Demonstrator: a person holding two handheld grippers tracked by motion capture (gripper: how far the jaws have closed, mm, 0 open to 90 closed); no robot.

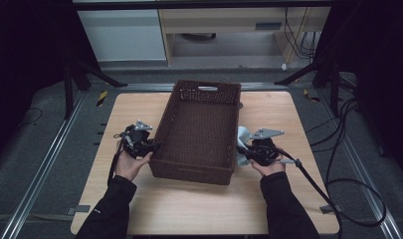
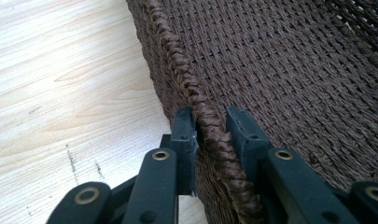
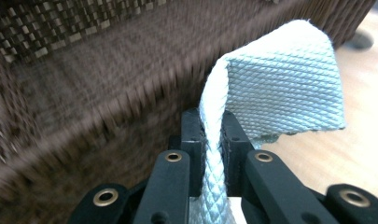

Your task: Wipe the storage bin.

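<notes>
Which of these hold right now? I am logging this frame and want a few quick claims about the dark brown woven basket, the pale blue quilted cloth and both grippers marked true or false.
1. The left gripper has its jaws around the braided rim of the dark brown woven basket. True.
2. The right gripper is open and holds nothing. False: it is shut on the pale blue quilted cloth.
3. The basket stands on a light wooden table. True.
4. The cloth lies on the basket's floor. False: it is outside the basket, beside its right wall, raised in the right gripper.
5. The basket's far end wall has a handle slot. True.
</notes>
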